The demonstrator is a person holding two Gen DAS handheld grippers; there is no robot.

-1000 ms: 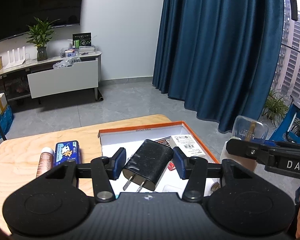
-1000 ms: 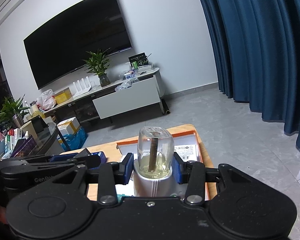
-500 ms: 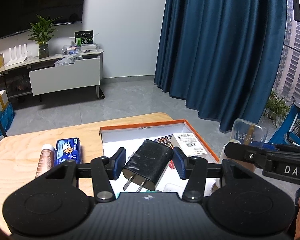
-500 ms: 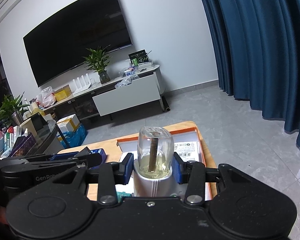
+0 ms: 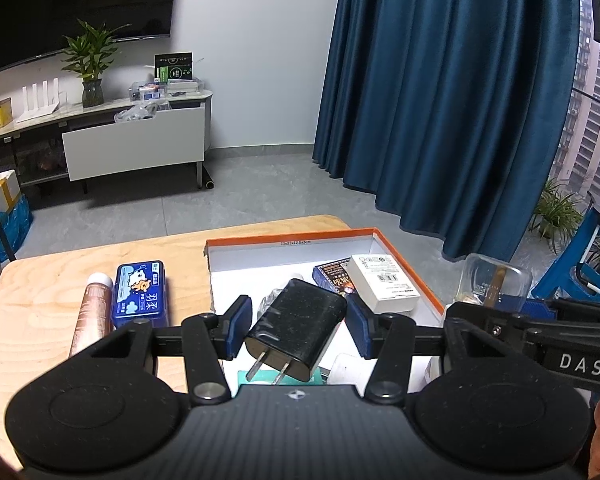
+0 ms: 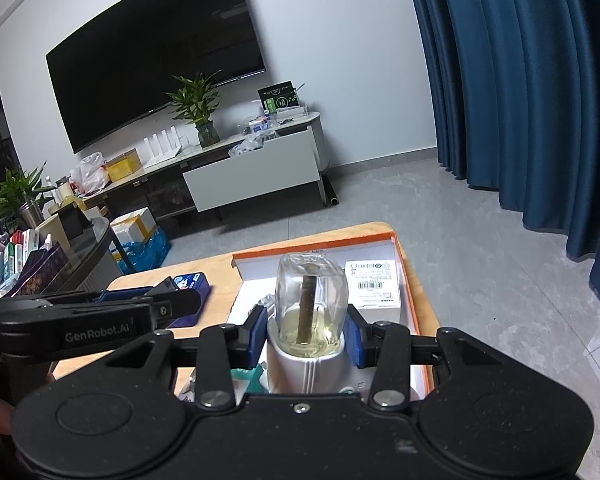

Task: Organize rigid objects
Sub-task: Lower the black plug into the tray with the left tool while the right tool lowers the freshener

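While the left gripper clamps the black charger and the right gripper clamps the diffuser bottle, both hover over the orange box. Lower each into bare floor, bottle upright, then release.

Both claws seemingly clamped, level

In the left wrist view, the left gripper's black body covers the near part of the orange-rimmed box and the surface along the bottom of the frame. The charger hides most of a crinkled clear item behind it, too little showing to name. The copper tube's lower end sits behind the gripper. In the right wrist view, the diffuser bottle's white base drops behind the right gripper, and print on the white carton is too small to read.
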